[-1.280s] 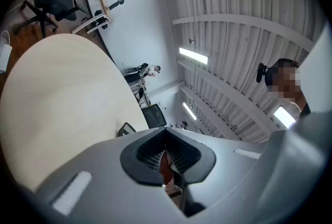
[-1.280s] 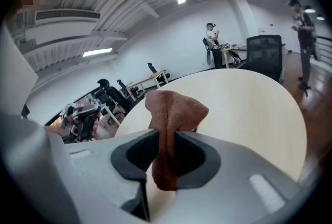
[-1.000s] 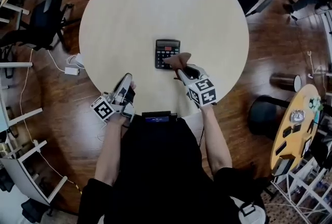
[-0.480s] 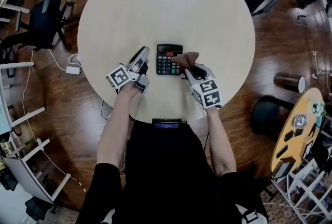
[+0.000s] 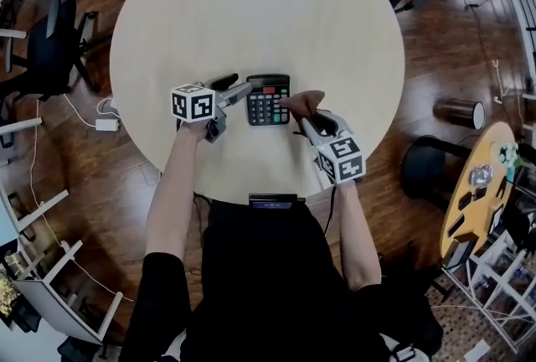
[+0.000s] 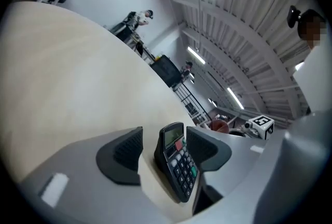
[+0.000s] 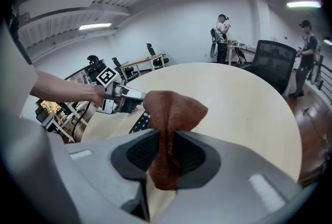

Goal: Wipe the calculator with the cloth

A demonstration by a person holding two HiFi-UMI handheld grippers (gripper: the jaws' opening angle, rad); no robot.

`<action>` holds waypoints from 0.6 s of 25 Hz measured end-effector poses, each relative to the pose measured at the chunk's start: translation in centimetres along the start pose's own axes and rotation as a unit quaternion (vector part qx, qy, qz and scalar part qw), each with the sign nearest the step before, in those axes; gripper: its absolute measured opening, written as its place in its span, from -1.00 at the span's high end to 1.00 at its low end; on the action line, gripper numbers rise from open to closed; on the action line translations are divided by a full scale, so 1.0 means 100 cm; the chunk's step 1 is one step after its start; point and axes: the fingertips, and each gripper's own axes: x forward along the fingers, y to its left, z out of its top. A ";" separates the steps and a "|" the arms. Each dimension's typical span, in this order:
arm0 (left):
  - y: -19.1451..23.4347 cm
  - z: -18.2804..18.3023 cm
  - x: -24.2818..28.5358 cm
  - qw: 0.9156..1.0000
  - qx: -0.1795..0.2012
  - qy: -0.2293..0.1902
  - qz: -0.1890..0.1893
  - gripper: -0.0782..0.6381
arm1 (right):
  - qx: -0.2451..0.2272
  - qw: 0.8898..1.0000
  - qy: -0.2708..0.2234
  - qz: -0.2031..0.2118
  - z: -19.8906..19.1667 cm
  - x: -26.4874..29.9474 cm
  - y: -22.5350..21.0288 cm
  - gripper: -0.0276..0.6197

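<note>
The calculator (image 5: 268,99) was laid flat on the table (image 5: 251,0), near the edge by the person. The left gripper (image 5: 241,91) was set at its left side. Its jaws had just been opening and were apart. The calculator was seen between them but was not squeezed.

The cloth (image 5: 303,103) was pinched tight in the right gripper (image 5: 308,119) and was held at the calculator's right edge.

The step was judged to be the getting ready, with the wiping not yet begun. Next, the calculator would likely need to be held steady by the left gripper. Then the cloth would need to be pressed down and rubbed over the keys.

Whether the cloth was touching the keys could not be told. In the right gripper view most of the calculator was hidden by the cloth. Whether one pad (image 6: 207,149) of the left gripper was touching the calculator could not be made out.
</note>
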 end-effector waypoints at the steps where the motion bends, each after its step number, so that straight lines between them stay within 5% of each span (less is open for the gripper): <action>1: -0.001 -0.001 0.004 1.000 0.014 0.021 -0.009 0.09 | 0.004 1.000 0.000 -0.001 -0.001 -0.002 0.001 0.64; 9: -0.009 -0.006 0.037 0.988 0.061 0.129 -0.055 0.34 | 0.016 1.000 -0.001 -0.011 -0.011 -0.009 -0.004 0.64; 12: -0.013 -0.004 0.038 0.992 0.012 0.101 -0.072 0.44 | -0.010 1.000 0.006 -0.014 -0.006 -0.003 0.001 0.64; 15: -0.019 -0.004 0.030 0.991 -0.079 0.038 -0.104 0.44 | -0.069 0.997 0.014 -0.009 0.008 0.016 0.019 0.64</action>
